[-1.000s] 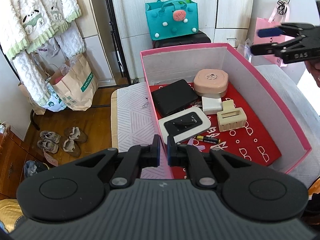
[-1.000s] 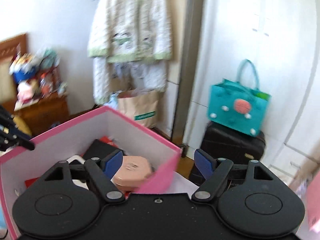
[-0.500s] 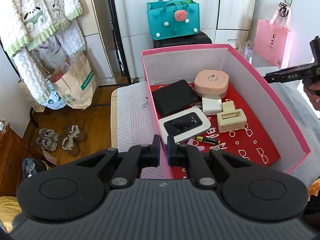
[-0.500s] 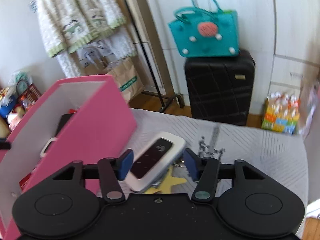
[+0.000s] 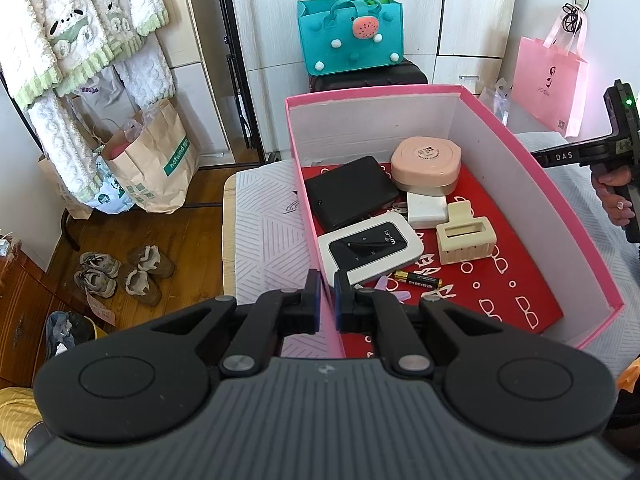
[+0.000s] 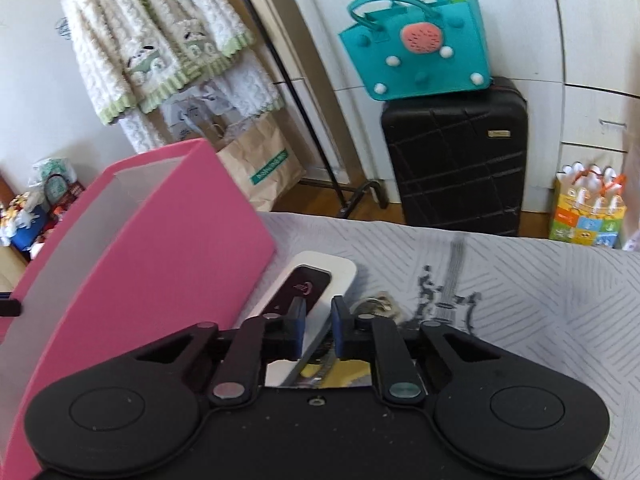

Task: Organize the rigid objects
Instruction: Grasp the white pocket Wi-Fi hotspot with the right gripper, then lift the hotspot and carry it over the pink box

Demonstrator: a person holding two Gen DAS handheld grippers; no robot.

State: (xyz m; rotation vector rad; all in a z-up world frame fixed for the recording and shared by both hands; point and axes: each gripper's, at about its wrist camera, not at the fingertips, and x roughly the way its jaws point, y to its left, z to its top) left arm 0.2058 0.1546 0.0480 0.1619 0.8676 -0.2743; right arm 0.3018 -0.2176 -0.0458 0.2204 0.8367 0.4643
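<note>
A pink box [image 5: 552, 196] with white inner walls and a red patterned floor is seen standing open on a grey patterned bed cover [image 5: 264, 240]. Inside it, a black flat case [image 5: 350, 196] is laid toward the far left, with a round pink tin [image 5: 426, 164] just beside it near the back wall. A small white block [image 5: 426, 208] is set in front of the tin, touching it, and a cream hair clip [image 5: 466, 236] is placed just beside that block. A white pocket router with a dark screen [image 5: 370, 250] is laid against the box's left wall, and a battery [image 5: 418, 280] is seen just in front of it on the red floor.

The left gripper [image 5: 325, 304] is held over the box's near left wall, its jaws drawn together; the rim appears to be pinched between them, though contact cannot be confirmed.

Outside the box, a second white device with a dark screen [image 6: 316, 280] is seen lying on the bed cover just beside the pink outer wall [image 6: 168, 248]. The right gripper [image 6: 318, 330] is lowered over this device's near end; its jaws have just been closing and appear clamped on the device's edge. Something metallic [image 6: 376, 306] is seen just beside the device, too blurred to identify.

A hand [image 5: 614, 196] gripping the right gripper's handle is visible at the left camera's edge.
</note>
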